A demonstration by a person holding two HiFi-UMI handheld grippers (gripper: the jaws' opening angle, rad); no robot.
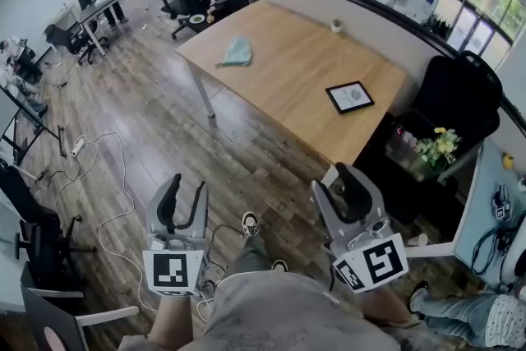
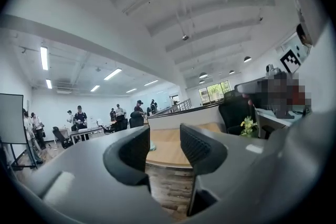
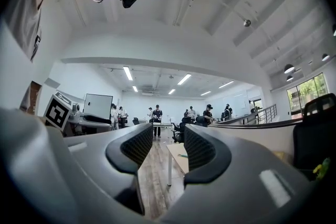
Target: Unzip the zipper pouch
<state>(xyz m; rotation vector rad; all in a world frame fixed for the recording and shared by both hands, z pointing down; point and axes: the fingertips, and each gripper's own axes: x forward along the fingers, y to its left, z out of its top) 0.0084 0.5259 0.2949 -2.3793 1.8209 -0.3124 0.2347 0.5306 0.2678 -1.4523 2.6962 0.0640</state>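
Observation:
A teal zipper pouch lies on the far left part of a wooden table, well ahead of both grippers. My left gripper is held over the wooden floor at the bottom left, open, nothing between its jaws. My right gripper is at the bottom right near the table's near corner, also open and empty. In the left gripper view the left gripper frames the distant table, with the pouch a small teal patch beside the left jaw. The right gripper points level across the room.
A dark framed tablet and a small cup sit on the table. A black chair and a plant stand to the right. White cables lie on the floor at left. Office chairs and people are far behind.

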